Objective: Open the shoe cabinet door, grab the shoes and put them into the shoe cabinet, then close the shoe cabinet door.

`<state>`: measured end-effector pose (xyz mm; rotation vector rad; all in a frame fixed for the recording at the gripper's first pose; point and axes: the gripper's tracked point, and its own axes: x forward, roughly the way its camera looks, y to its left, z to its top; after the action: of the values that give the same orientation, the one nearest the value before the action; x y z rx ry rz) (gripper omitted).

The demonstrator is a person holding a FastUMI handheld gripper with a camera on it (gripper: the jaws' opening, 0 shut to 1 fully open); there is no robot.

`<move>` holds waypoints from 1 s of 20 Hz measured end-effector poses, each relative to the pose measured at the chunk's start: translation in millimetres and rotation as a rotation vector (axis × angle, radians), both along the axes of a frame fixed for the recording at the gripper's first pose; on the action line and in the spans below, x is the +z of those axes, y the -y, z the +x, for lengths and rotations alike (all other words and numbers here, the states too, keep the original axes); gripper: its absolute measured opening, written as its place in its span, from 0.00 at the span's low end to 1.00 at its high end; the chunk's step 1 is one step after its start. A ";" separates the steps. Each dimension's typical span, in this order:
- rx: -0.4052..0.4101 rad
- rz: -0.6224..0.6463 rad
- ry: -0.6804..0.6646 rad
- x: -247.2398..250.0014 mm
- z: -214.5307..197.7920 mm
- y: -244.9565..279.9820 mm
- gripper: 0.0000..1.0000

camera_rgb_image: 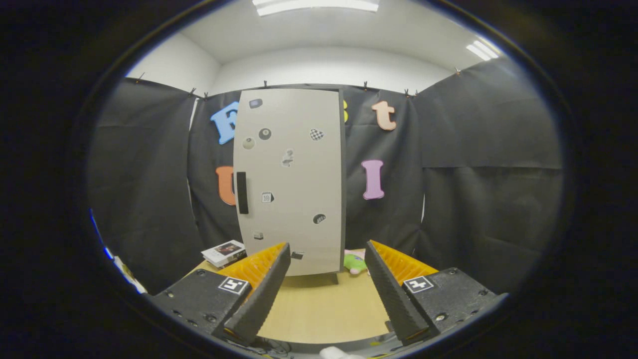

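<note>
Small stack of books (224, 252) left of the fingers. Shoe cabinet (291, 179) upright on the table (319, 309), beyond the gripper (326, 259), door closed. Fingers apart, empty. Green plush toy (355, 262) beside cabinet's right base.

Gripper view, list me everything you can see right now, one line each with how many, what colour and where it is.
Shoe cabinet: one, pale grey with a dark side edge, standing upright on the table beyond the fingers, door shut.
Door handle: one, black, vertical bar near the door's left edge.
Stickers: several small ones, mostly black and white, scattered over the door.
Table: one, light wood, under and ahead of the fingers.
Small box: one, white with a dark picture on top, on the table left of the cabinet.
Soft toy: one, green and pink, on the table by the cabinet's right foot, partly hidden.
Ceiling lights: two, white, overhead.
Gripper: one, fingers spread apart over the table, holding nothing.
</note>
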<state>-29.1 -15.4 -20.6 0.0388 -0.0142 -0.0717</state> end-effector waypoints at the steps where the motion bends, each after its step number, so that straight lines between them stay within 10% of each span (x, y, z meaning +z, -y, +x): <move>1: 0.001 0.000 0.002 0.7 -0.4 -0.3 0.98; 20: 0.005 -0.006 -0.006 -1.0 -0.9 -10.3 0.98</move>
<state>-30.0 -5.1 -21.6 0.0327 -0.0079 -0.0667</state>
